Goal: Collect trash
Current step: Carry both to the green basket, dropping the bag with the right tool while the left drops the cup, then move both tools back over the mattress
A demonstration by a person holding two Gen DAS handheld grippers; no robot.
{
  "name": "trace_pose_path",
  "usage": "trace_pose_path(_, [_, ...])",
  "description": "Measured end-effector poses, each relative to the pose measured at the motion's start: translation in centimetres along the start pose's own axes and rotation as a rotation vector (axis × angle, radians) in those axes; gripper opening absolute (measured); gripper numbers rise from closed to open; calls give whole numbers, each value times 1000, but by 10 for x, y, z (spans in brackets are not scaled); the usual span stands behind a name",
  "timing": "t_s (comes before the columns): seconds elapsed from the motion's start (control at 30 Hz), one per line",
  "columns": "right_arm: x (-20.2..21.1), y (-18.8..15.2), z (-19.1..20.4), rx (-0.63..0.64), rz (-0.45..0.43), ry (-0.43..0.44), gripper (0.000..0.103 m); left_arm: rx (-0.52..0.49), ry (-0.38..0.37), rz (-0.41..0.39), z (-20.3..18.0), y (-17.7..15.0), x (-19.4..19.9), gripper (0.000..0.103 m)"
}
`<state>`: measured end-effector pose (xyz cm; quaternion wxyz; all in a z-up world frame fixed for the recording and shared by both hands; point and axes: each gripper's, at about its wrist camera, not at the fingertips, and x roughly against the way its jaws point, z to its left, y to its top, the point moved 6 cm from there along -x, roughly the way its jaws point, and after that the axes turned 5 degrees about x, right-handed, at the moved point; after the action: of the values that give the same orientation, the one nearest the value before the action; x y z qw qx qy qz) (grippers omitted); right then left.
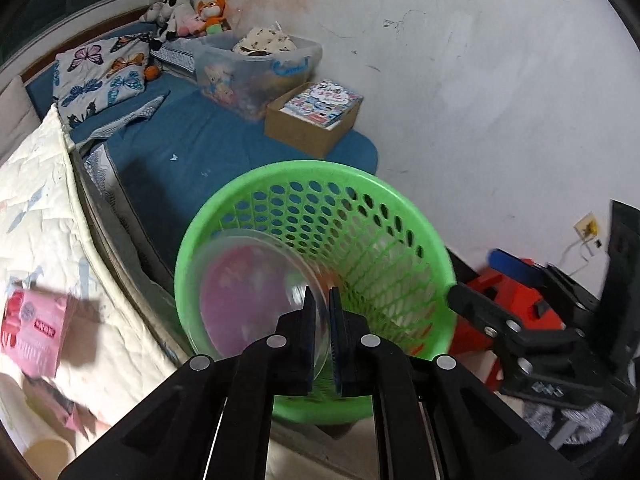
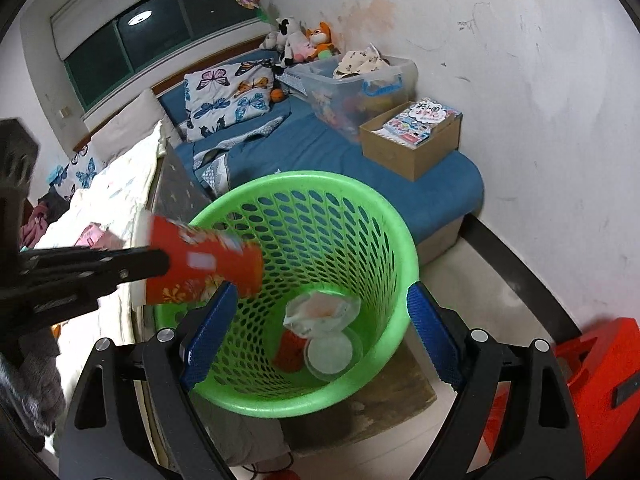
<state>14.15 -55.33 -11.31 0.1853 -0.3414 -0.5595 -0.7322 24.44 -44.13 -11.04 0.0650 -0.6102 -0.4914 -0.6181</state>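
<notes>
Your left gripper (image 1: 322,308) pinches a red paper cup (image 2: 204,266) over the green perforated plastic basket (image 2: 400,240), poised to drop it; right gripper (image 2: 318,334) gapes empty.

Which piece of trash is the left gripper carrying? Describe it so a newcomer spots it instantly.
Start at the green perforated basket standing by the foot of the blue bed. Over its near-left rim the left gripper pinches the lip of a red paper cup. The cup has floral print and hangs in the air, unlike the crumpled wrapper and clear lid lying inside.
</notes>
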Motion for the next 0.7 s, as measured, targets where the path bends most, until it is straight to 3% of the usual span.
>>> trace_pose_path(0.1, [0, -2, -3, -22, 3, 9, 86, -1, 2, 3, 1, 2, -6, 18])
trace_pose_path(0.33, [2, -5, -1, -11, 5, 8, 86, 27, 13, -10, 11, -2, -3, 19])
trace_pose_path(0.7, [22, -2, 28, 32, -19, 49, 86, 82, 42, -117, 29, -24, 65, 33])
